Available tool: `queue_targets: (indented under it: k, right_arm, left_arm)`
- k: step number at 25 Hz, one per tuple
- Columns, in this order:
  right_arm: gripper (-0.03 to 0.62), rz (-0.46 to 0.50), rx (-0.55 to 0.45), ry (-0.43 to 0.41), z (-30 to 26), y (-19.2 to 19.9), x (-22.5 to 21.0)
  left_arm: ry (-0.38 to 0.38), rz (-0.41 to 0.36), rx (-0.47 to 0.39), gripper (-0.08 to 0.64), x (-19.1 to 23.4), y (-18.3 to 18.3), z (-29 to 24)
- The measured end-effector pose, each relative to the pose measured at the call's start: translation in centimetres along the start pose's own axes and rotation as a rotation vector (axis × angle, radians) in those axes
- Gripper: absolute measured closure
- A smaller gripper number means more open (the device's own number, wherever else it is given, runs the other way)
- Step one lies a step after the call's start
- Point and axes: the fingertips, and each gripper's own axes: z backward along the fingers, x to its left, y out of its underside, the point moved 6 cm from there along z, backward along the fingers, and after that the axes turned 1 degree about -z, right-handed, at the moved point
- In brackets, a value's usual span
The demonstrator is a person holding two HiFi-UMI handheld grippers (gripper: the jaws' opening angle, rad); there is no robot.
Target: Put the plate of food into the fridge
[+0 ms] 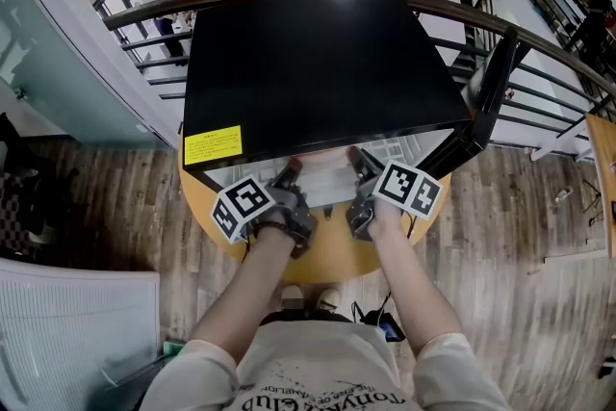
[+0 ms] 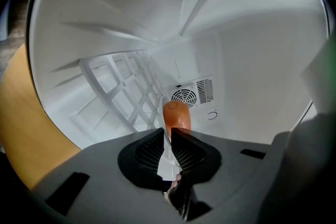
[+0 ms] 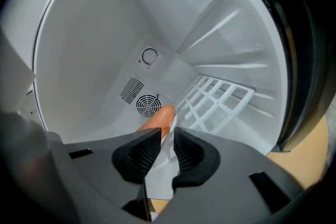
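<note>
Over the near edge of the round yellow tabletop [image 1: 332, 257], the left gripper [image 1: 289, 172] and the right gripper [image 1: 358, 161] are side by side, both pointing toward the far edge. Between them they carry a white plate [image 1: 330, 180]. It is level with the open front of the black fridge [image 1: 318, 63], its far part tucked under the fridge's top.

In the left gripper view, the left gripper [image 2: 168, 134] has its jaws pressed together on the plate's [image 2: 169, 162] thin rim. An orange sausage [image 2: 176, 115] lies on the plate just beyond them. In the right gripper view, the right gripper [image 3: 167, 136] likewise pinches the rim of the plate [image 3: 160, 176] between its ribbed pads, with the sausage [image 3: 157, 120] just past the jaws.

The fridge stands on the far part of the tabletop. A yellow sticker [image 1: 213, 145] sits at the near left corner of its top, and its door [image 1: 491, 91] is swung open toward the tabletop's right edge.

Farther in, the white interior holds a wire shelf [image 2: 126, 92]. A round fan vent [image 3: 148, 105] and a dial [image 3: 150, 56] are on the back wall.
</note>
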Motion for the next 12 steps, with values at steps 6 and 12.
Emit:
queue_targets:
  k: [6, 12]
  right_arm:
    - [0.52, 0.06, -0.014, 0.043, 0.24, -0.41, -0.19]
    - [0.52, 0.1, -0.026, 0.062, 0.07, -0.87, -0.45]
  left_arm:
    - [0.0, -0.057, 0.012, 0.464, -0.43, -0.06, 0.36]
    - [0.023, -0.098, 0.047, 0.411, -0.69, 0.12, 0.18]
